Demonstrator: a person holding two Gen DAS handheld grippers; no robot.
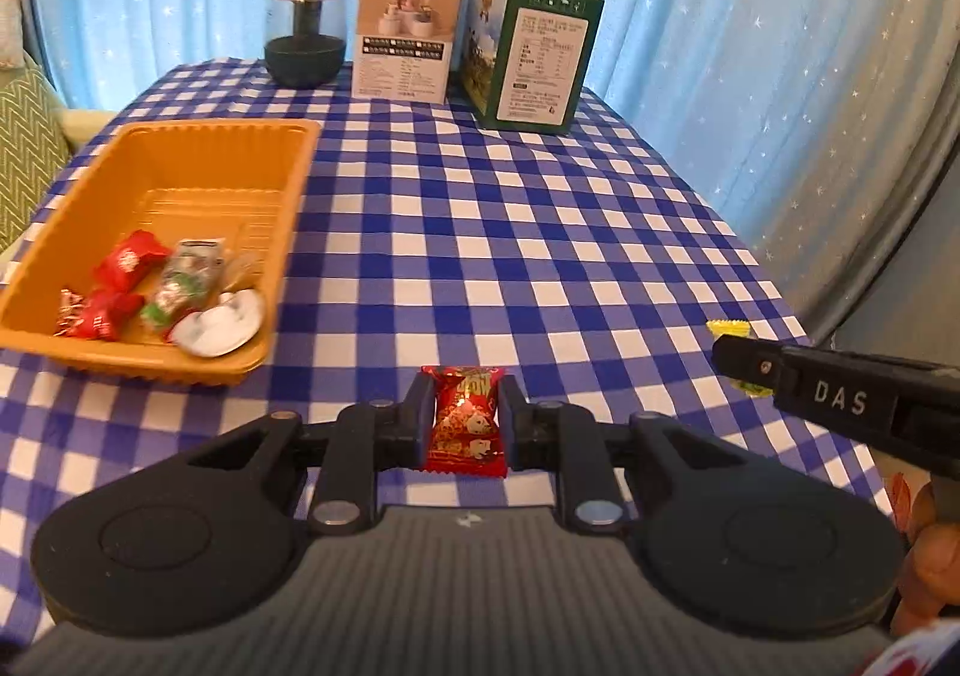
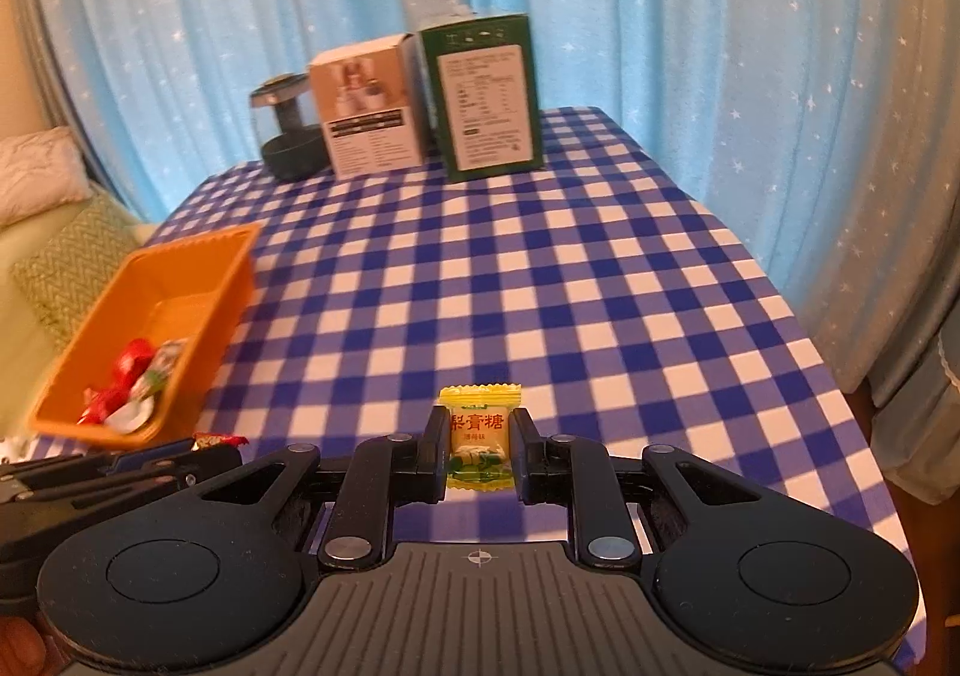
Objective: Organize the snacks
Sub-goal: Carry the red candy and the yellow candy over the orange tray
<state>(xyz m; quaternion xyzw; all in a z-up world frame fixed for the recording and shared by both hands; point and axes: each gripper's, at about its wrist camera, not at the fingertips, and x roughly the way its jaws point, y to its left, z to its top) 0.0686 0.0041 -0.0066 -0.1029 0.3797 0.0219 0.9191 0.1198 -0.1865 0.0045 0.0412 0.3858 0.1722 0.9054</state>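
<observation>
My left gripper (image 1: 461, 421) is shut on a red candy packet (image 1: 462, 430), held just above the checked tablecloth. My right gripper (image 2: 480, 451) is shut on a yellow candy packet (image 2: 480, 436) with a green picture. The right gripper also shows in the left wrist view (image 1: 744, 361), with the yellow packet (image 1: 729, 329) peeking behind it. An orange tray (image 1: 288, 208) sits to the left and holds several wrapped snacks (image 1: 162, 286). The tray also shows in the right wrist view (image 2: 222, 280). The left gripper's tip and red packet (image 2: 219, 440) show at the lower left there.
A dark round lamp (image 1: 306, 33), a white box (image 1: 405, 36) and a green box (image 1: 534, 51) stand at the table's far edge before a blue curtain. A green cushion (image 1: 24, 147) lies off the table's left side. The table's right edge (image 1: 750, 256) drops away.
</observation>
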